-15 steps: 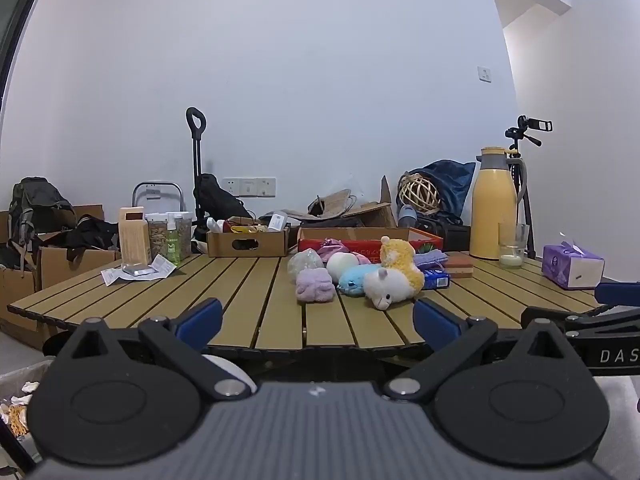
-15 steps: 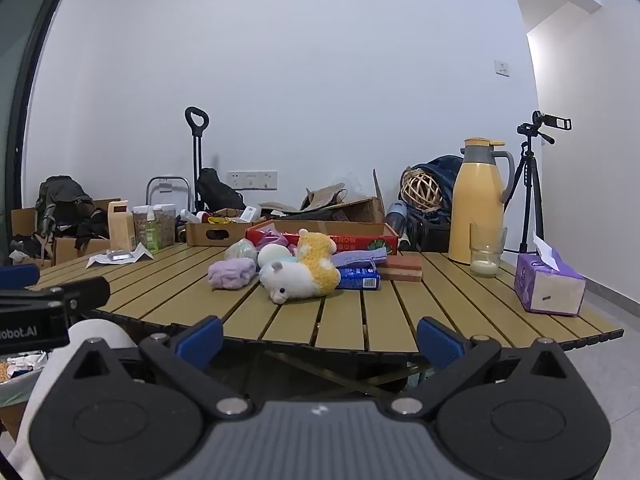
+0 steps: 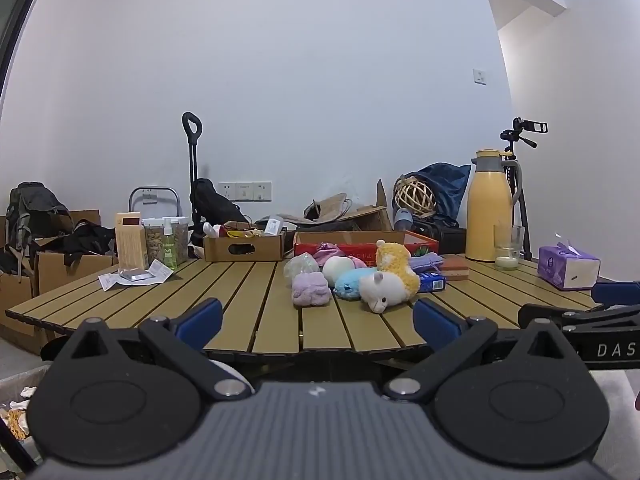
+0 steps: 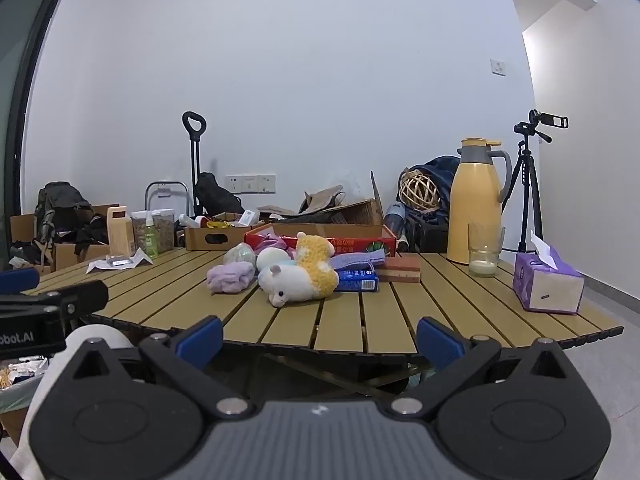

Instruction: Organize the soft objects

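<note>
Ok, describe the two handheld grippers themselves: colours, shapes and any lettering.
Both match. The left gripper and right gripper each have a ribbed grey body, black linkage arms with silver pivot pins, two round black discs and blue finger pads. White lettering runs along each gripper's side, only partly in view. No cables or sleeves are visible.

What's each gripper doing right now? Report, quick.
Left gripper: open, holding nothing.
Right gripper: open, holding nothing.
</note>
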The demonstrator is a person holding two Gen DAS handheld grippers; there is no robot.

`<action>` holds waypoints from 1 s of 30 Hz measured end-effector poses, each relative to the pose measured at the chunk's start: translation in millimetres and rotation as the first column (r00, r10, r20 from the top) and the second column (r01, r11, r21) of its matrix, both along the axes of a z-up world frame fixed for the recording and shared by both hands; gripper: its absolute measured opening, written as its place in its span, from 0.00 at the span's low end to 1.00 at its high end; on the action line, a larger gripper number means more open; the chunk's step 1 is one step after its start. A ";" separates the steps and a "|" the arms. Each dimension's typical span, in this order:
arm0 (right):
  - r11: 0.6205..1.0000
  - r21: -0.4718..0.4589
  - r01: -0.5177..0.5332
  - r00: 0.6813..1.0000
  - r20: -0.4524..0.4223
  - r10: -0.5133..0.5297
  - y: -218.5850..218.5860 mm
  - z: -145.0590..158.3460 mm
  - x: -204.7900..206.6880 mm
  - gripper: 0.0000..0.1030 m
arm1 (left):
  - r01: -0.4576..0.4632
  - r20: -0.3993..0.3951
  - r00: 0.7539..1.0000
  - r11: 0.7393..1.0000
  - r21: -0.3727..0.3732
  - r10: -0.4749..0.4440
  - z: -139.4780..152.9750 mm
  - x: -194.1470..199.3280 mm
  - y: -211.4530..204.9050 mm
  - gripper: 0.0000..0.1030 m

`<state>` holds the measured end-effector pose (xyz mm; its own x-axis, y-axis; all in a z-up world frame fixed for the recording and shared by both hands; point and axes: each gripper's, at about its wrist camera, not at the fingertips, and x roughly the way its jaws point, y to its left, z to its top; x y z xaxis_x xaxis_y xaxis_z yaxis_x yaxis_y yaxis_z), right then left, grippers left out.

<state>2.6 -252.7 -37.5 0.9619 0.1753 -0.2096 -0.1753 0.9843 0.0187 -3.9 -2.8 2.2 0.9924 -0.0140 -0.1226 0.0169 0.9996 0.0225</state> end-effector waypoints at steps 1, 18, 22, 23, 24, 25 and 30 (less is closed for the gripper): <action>1.000 0.004 0.001 1.000 0.002 -0.001 0.8 -0.5 -1.7 1.00 | 0.000 0.000 1.000 1.000 -0.001 0.000 -0.4 -0.4 -0.3 1.00; 1.000 0.012 -0.006 1.000 -0.014 0.006 -6.9 6.8 7.7 1.00 | -0.004 0.013 1.000 1.000 0.000 0.004 0.2 0.0 2.3 1.00; 1.000 0.010 -0.010 1.000 -0.016 0.010 -7.4 7.5 8.5 1.00 | -0.005 0.014 1.000 1.000 0.002 0.005 0.7 0.3 2.8 1.00; 1.000 0.009 -0.010 1.000 -0.017 0.011 -7.6 7.5 8.8 1.00 | -0.005 0.014 1.000 1.000 0.001 0.004 0.8 0.3 3.0 1.00; 1.000 0.009 -0.010 1.000 -0.017 0.010 -7.7 7.4 9.0 1.00 | -0.004 0.014 1.000 1.000 0.001 0.004 0.9 0.4 3.2 1.00; 1.000 0.010 -0.010 1.000 -0.019 0.010 -7.9 7.0 9.7 1.00 | -0.004 0.014 1.000 1.000 0.002 0.004 1.0 0.3 3.3 1.00; 1.000 0.011 -0.004 1.000 -0.020 0.005 -8.6 7.0 10.1 1.00 | -0.004 0.015 1.000 1.000 0.002 0.004 1.2 0.5 3.8 1.00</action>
